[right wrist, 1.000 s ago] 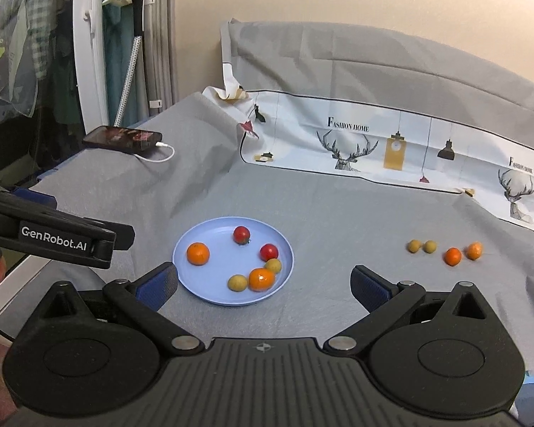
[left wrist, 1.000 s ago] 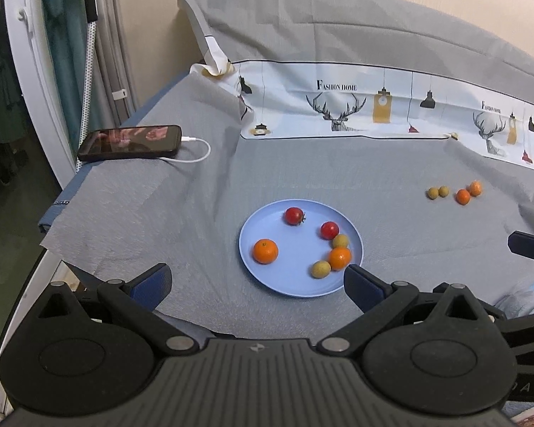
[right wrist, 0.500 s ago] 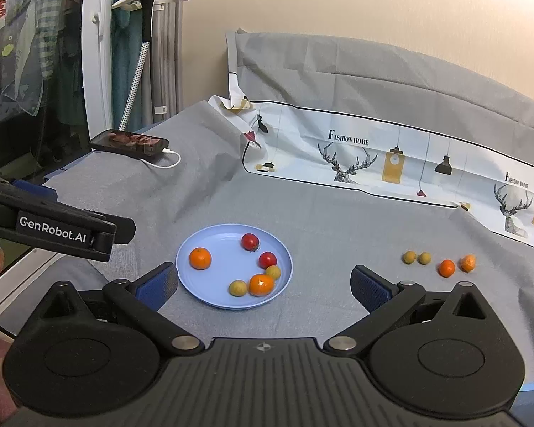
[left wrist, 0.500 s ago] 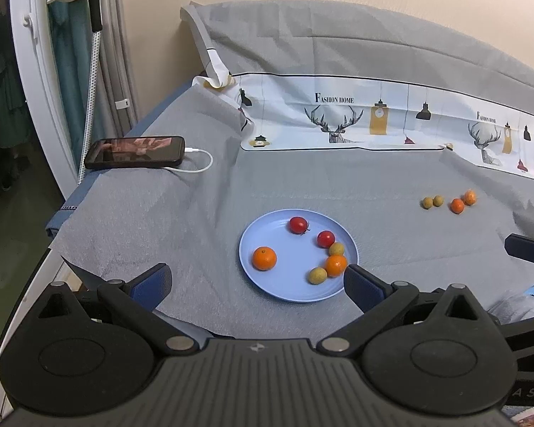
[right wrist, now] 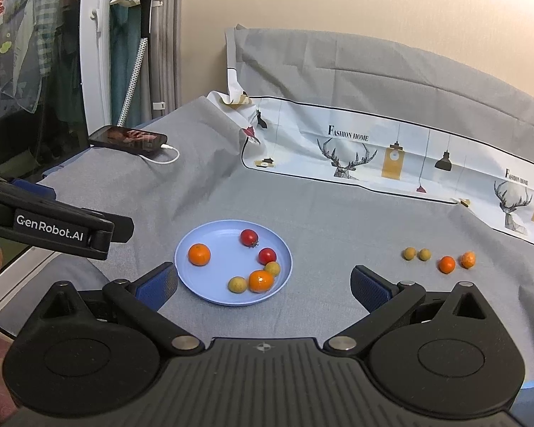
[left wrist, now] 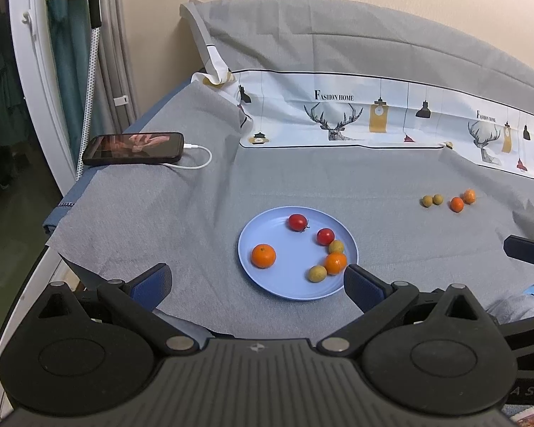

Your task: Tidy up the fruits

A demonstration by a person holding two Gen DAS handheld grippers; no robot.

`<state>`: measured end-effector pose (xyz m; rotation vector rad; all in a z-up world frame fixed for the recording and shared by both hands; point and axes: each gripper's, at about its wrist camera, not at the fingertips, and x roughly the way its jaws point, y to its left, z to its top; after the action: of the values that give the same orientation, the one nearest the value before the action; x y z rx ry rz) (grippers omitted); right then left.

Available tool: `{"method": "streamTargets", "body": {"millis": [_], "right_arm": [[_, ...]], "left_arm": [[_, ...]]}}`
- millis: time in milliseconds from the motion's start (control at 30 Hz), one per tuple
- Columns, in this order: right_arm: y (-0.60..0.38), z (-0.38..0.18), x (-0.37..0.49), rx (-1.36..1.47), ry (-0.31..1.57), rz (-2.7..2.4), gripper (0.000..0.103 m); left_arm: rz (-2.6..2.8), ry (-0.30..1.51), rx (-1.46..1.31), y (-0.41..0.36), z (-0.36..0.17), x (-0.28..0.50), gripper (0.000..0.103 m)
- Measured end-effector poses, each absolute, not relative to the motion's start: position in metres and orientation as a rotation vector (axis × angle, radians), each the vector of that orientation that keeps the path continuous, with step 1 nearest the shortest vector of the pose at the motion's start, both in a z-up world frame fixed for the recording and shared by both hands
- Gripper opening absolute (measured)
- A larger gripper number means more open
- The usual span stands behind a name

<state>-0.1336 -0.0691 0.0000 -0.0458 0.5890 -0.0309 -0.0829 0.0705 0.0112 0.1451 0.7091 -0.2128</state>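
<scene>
A blue plate (left wrist: 284,281) (right wrist: 217,249) on the grey cloth holds two red tomatoes (left wrist: 298,221), two oranges (left wrist: 263,255) and two small yellow-green fruits (left wrist: 317,273). Four loose fruits lie to the right: two yellow-green ones (left wrist: 432,200) (right wrist: 416,253) and two orange ones (left wrist: 462,201) (right wrist: 456,262). My left gripper (left wrist: 256,283) is open and empty, held back from the plate's near edge. My right gripper (right wrist: 263,283) is open and empty, also short of the plate. The left gripper's body (right wrist: 57,227) shows at the left of the right wrist view.
A black phone (left wrist: 133,148) (right wrist: 128,138) on a white cable lies at the far left of the cloth. A printed white sheet (left wrist: 373,117) lines the back. A white frame and a garment steamer (right wrist: 139,35) stand at the left, past the table's edge.
Both grippers have drawn back and risen a little, so the plate and loose fruits look smaller and lower in view. Nothing was grasped; the fruits have not moved.
</scene>
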Motion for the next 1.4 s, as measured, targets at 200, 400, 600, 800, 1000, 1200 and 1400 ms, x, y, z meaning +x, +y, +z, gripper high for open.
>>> {"method": "streamTargets", "body": {"millis": [200, 400, 600, 800, 1000, 1200, 1400], "right_arm": [[-0.070, -0.003, -0.131, -0.038, 0.603, -0.032, 0.102], [-0.073, -0.007, -0.128, -0.029, 0.622, -0.030, 0.102], [-0.076, -0.014, -0.124, -0.016, 0.646, -0.028, 0.102], [-0.078, -0.020, -0.118, 0.001, 0.670, -0.031, 0.102], [-0.084, -0.027, -0.112, 0.022, 0.692, -0.028, 0.102], [-0.095, -0.034, -0.104, 0.058, 0.710, -0.042, 0.102], [-0.110, -0.042, -0.098, 0.103, 0.727, -0.073, 0.102]], "left_arm": [[-0.213, 0.716, 0.146, 0.070, 0.008, -0.080, 0.103], [-0.212, 0.732, 0.147, 0.070, 0.004, -0.076, 0.103], [-0.214, 0.752, 0.155, 0.068, -0.003, -0.070, 0.103], [-0.216, 0.779, 0.164, 0.067, -0.010, -0.062, 0.103], [-0.215, 0.794, 0.190, 0.061, -0.016, -0.054, 0.103], [-0.211, 0.812, 0.204, 0.052, -0.019, -0.044, 0.103], [-0.215, 0.833, 0.222, 0.038, -0.021, -0.032, 0.103]]}}
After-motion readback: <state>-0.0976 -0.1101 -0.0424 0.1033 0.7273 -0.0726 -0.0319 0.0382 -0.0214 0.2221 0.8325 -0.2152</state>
